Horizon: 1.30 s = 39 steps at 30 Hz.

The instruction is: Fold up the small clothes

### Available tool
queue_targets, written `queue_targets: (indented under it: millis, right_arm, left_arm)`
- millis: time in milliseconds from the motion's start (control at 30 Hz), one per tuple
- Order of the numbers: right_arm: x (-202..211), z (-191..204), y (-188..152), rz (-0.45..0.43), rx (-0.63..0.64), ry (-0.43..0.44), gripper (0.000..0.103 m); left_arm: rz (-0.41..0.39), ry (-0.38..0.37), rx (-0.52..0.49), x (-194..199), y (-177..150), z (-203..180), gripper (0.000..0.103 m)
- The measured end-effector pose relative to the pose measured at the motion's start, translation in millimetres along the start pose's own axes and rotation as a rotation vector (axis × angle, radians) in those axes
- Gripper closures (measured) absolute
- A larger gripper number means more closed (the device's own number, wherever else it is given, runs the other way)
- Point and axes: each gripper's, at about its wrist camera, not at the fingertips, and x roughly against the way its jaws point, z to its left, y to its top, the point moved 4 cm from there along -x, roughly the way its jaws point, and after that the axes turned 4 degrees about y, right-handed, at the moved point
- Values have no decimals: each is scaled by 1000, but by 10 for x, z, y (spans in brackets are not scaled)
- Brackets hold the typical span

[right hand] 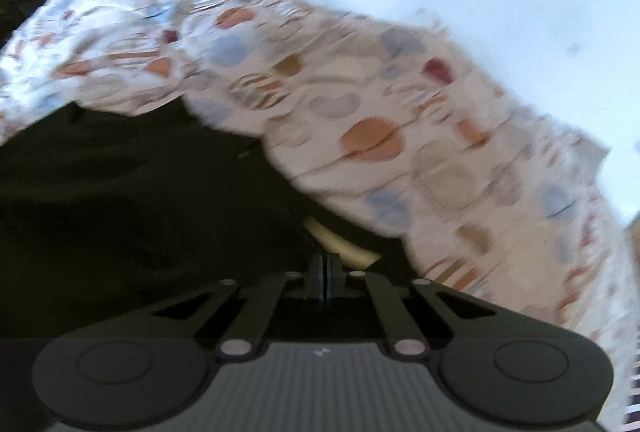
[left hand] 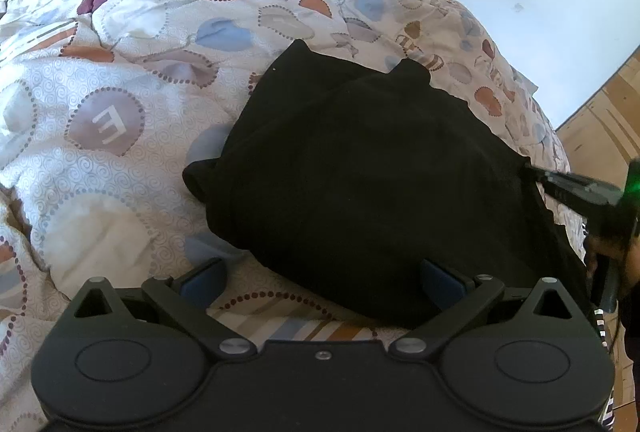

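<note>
Black garment (left hand: 360, 184) bunched on patterned bed quilt (left hand: 120, 136). Left gripper (left hand: 322, 282) jaws apart at its near edge; right gripper (right hand: 325, 266) jaws clamped on its right edge.

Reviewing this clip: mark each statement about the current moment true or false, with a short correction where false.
1. The black garment lies on a patterned quilt. True.
2. The left gripper is clamped shut on the garment. False: its jaws stand wide apart, with only the garment's near edge between them.
3. The right gripper has its jaws closed together. True.
4. The garment is white. False: it is black.
5. The right gripper is at the garment's right edge in the left wrist view. True; whether it pinches cloth cannot be told.
</note>
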Motion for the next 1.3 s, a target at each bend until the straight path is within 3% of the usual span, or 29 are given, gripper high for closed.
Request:
queue_targets:
  millis: [233,400,500,533,667,867,1033,1300]
  right_arm:
    - [-287,-3,94,22,-8,-104,102]
    - [-294,-29,60,9,-61,-100,101]
    - [-157,-54,77,-15,-107,-99,93]
    - [-100,-58,89,-28,-129,-90,85]
    - [226,-53,92,-92,-217,-88,33]
    - [709,136,1,-120,-307,-65,0]
    - [1045,451,-171,-137,-356,-93,0]
    - [1417,1045,-558,-176,-393,-257,0]
  left_arm:
    - [-7,-11,7,1,38,-25,1]
    - [-1,0,4,-12,63,-33,1]
    - [7,15,-3,-23,68,-51,1]
    - [11,20,-5,-30,68,-59,1]
    - [14,32,-13,-32,73,-79,1]
    - [21,43,-10,-16,62,-110,1]
    - [23,32,-11,20,48,-125,1]
    - [15,3,-11,110,-8,-144,1]
